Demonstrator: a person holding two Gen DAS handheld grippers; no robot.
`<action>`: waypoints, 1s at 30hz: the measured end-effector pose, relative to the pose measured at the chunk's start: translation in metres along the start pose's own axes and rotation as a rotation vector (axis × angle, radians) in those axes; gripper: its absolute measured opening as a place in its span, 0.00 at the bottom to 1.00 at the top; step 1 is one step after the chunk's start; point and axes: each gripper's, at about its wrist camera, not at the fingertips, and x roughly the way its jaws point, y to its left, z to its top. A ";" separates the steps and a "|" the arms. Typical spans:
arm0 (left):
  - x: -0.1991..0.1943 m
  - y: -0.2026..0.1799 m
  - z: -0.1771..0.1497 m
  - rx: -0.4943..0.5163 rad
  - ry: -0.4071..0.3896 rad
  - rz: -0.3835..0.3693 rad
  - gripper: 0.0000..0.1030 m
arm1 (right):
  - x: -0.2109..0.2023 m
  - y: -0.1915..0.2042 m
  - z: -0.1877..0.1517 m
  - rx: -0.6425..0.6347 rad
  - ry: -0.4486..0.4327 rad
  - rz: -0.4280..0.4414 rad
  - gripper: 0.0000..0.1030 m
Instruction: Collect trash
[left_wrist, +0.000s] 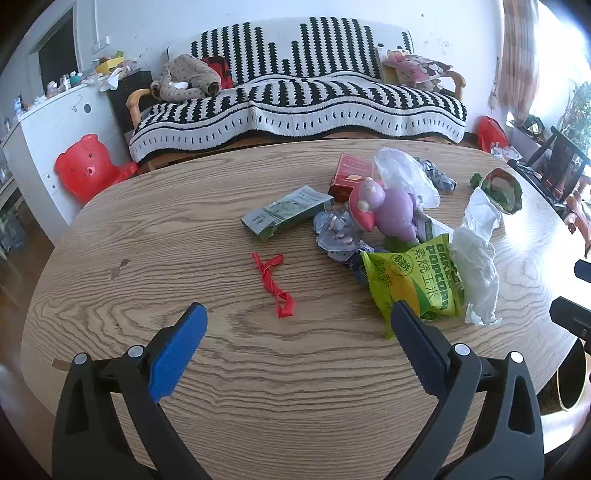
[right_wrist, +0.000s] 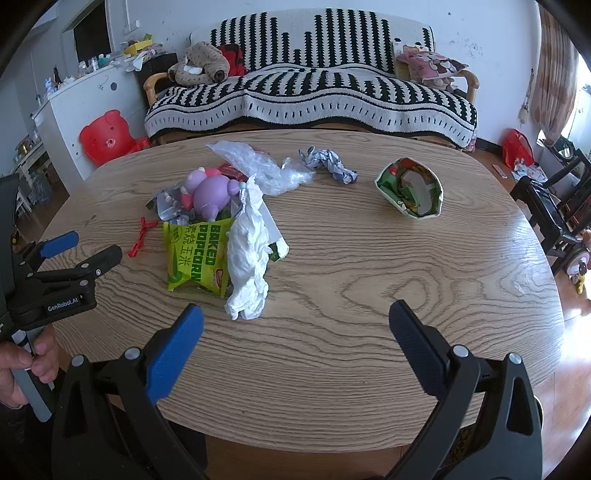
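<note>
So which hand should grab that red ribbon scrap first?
Left, probably. The red ribbon lies just ahead of the open left tongs with bare table between. From the right tongs, also open, it sits far off to the side, past the popcorn bag.

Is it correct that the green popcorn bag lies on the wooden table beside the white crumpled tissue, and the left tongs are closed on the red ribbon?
Not quite. The left tongs stand open and empty; the red ribbon lies loose on the table, as the left wrist view shows. The popcorn bag does lie beside the tissue.
</note>
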 end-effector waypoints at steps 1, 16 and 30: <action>0.000 0.000 0.000 0.000 -0.001 0.000 0.94 | 0.000 0.000 0.000 -0.001 0.000 0.000 0.94; 0.000 0.000 0.000 0.001 0.000 0.001 0.94 | 0.001 0.001 -0.001 0.000 -0.002 -0.001 0.94; 0.000 0.000 -0.001 0.001 0.001 0.001 0.94 | 0.002 0.002 0.001 -0.005 -0.002 0.000 0.94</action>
